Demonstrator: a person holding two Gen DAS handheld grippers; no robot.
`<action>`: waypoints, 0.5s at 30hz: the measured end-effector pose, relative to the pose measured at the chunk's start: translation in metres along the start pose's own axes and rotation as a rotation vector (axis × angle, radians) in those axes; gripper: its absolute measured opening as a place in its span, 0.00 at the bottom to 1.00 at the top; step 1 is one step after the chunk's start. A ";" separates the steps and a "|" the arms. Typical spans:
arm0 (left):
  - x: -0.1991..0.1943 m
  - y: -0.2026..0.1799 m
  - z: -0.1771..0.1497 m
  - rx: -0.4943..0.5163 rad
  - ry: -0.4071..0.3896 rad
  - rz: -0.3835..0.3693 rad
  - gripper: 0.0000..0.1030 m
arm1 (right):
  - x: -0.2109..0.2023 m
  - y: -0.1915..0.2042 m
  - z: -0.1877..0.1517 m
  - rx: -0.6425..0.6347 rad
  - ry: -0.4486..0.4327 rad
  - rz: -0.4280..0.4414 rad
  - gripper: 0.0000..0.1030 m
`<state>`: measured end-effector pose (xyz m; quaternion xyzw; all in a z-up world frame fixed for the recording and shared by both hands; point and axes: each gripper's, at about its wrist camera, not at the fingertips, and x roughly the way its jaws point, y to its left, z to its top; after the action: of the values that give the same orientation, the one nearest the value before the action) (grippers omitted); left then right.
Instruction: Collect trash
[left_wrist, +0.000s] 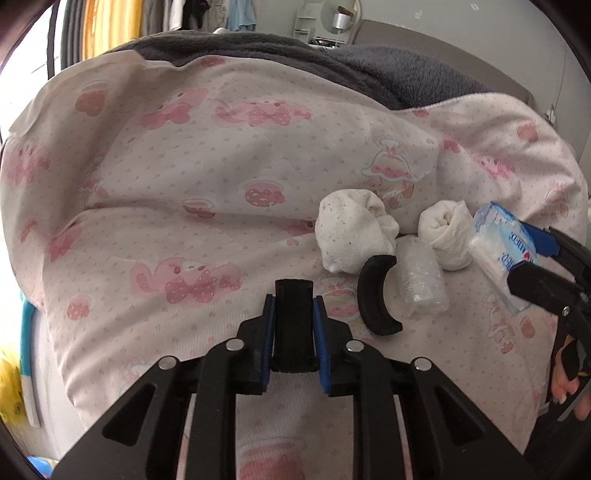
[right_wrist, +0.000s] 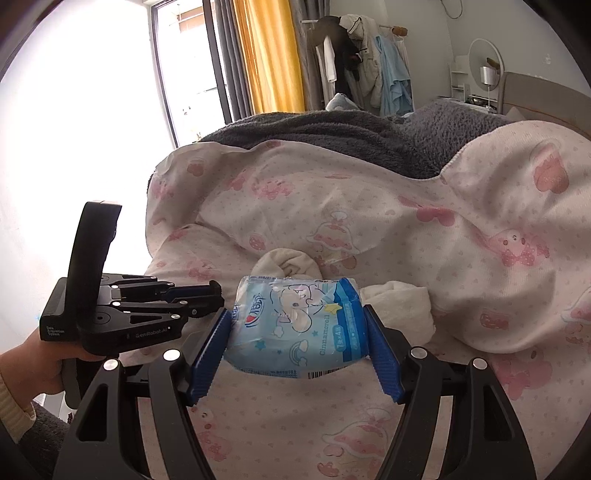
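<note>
Here the tissue pack (right_wrist: 295, 325) sits clamped inside the right claw (right_wrist: 295, 347).

Your right gripper (right_wrist: 297, 339) clamps the blue tissue pack (right_wrist: 295, 326) at frame centre, above the pink quilt (right_wrist: 424, 229).

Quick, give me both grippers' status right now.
Left gripper: shut on a black curved piece.
Right gripper: shut on a blue tissue pack, held above the bedspread.
</note>
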<state>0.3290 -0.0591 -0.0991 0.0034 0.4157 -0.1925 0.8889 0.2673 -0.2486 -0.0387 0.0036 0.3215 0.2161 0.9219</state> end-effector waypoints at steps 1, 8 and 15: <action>-0.002 0.000 -0.001 -0.004 -0.003 0.000 0.21 | 0.000 0.002 0.001 -0.001 -0.001 0.004 0.70; -0.023 0.005 -0.015 0.002 -0.023 0.018 0.21 | 0.005 0.018 0.005 0.005 0.012 0.047 0.70; -0.050 0.023 -0.020 -0.058 -0.053 0.079 0.21 | 0.013 0.041 0.011 0.002 0.025 0.093 0.70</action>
<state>0.2931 -0.0171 -0.0792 -0.0110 0.3970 -0.1451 0.9062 0.2665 -0.2048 -0.0318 0.0166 0.3327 0.2584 0.9068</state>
